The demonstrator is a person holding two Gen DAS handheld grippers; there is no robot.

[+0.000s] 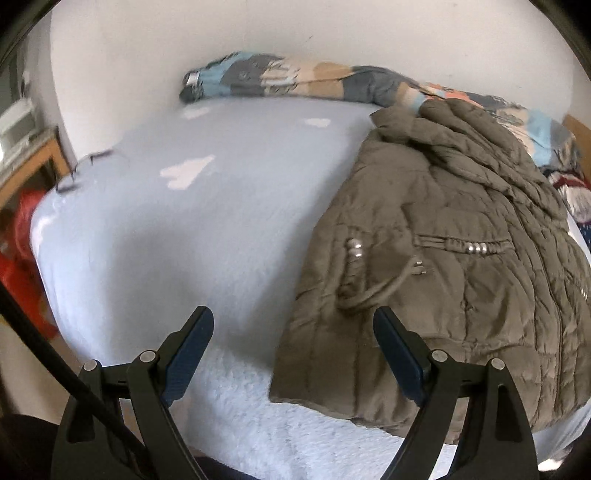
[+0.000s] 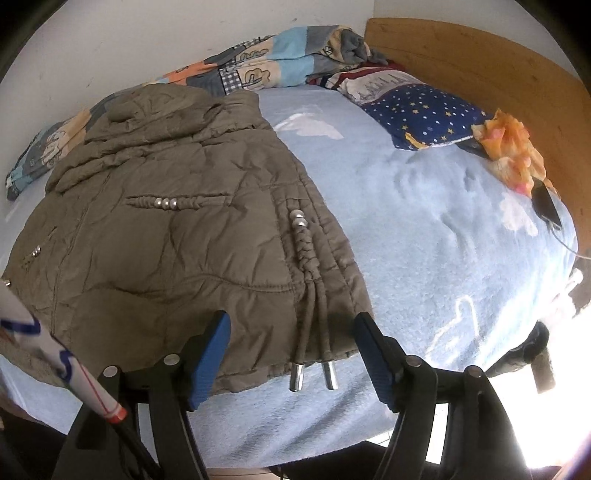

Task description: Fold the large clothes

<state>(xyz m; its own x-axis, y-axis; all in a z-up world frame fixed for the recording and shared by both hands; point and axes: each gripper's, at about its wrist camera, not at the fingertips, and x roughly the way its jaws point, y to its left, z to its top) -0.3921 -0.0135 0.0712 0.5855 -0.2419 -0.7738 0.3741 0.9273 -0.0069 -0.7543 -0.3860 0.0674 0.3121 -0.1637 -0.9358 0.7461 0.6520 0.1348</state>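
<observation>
On the pale blue fleece blanket [image 2: 424, 229] covering the bed, the olive-brown quilted padded jacket [image 2: 177, 236] lies spread flat, its drawstring cords with metal tips [image 2: 314, 373] at the near hem. Both the left gripper [image 1: 293, 354] and the right gripper [image 2: 291, 354] hang released, jaws apart with nothing gripped, apparently just above the hem. Behind the jacket, a patchwork-print duvet [image 2: 280, 55] lies bunched along the white wall [image 2: 147, 33].

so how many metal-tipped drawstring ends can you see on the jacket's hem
2, side by side at the near hem of the jacket: the left metal tip and the right metal tip, lying on the blue blanket between the right gripper's open jaws. Others may be hidden.
</observation>
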